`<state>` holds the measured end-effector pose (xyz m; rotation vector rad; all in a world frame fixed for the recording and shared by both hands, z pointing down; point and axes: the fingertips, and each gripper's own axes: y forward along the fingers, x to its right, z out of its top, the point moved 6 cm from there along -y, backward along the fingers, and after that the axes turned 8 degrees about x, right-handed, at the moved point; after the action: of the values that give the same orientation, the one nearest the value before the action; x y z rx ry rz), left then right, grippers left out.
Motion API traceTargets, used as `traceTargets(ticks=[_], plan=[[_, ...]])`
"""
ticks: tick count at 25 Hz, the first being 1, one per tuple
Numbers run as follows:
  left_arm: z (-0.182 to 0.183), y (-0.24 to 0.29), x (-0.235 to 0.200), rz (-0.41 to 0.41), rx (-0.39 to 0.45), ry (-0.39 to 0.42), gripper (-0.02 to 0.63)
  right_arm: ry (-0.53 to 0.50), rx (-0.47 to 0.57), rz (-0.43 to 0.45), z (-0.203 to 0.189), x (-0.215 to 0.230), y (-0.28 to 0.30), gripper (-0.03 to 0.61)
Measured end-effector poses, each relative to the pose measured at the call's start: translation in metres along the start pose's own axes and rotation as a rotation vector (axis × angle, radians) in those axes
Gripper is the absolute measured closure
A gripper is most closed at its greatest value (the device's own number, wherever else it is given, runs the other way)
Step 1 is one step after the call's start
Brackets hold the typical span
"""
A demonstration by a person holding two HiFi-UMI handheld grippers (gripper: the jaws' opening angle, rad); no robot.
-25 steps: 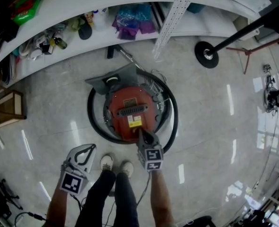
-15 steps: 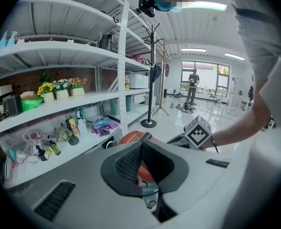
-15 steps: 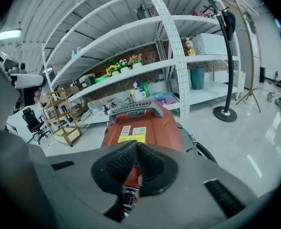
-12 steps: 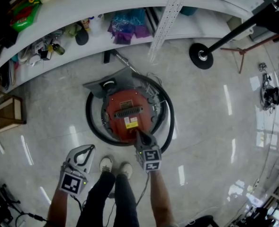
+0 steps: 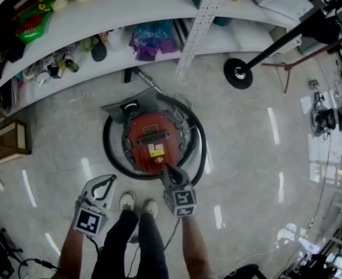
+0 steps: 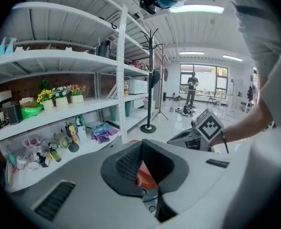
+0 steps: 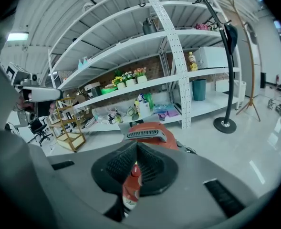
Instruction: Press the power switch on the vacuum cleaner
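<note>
Arm stretched forward, the right tongs (image 5: 169,170) point, closed, at the red vacuum cleaner (image 5: 149,133)'s near edge. The left tongs (image 5: 108,182), closed and empty, hang beside the person's legs (image 5: 137,237).

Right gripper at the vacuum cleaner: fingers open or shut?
Shut. In its own view the right gripper has its fingers meeting at the tips, gripping nothing; the red vacuum cleaner shows beyond them.

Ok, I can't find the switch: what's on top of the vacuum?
A black handle and a yellow label sit on the red vacuum. The right gripper covers its near edge; whatever is under it cannot be seen.
</note>
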<state>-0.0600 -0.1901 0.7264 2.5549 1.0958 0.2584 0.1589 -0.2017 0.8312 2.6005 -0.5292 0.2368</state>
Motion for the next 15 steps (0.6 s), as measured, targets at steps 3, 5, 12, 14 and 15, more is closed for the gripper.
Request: traceTargets(ticks=[3,5,12,14,15], plan=[[0.011,-0.002,0.001,0.002,0.011,-0.002,0.606,-0.001,0.040,0.021,0.015,-0.007,-0.014,0.566],[0.019,-0.003,0.001,0.002,0.016,0.000,0.606,0.001,0.058,0.023,0.030,-0.014,-0.023,0.566],[0.047,-0.011,0.005,-0.005,0.046,0.016,0.606,-0.014,0.102,0.055,0.062,-0.040,-0.053,0.566],[0.056,-0.015,0.007,-0.003,0.057,0.016,0.606,-0.008,0.114,0.059,0.072,-0.048,-0.062,0.566],[0.061,-0.017,0.007,-0.001,0.061,0.013,0.606,-0.006,0.120,0.060,0.078,-0.052,-0.067,0.566]])
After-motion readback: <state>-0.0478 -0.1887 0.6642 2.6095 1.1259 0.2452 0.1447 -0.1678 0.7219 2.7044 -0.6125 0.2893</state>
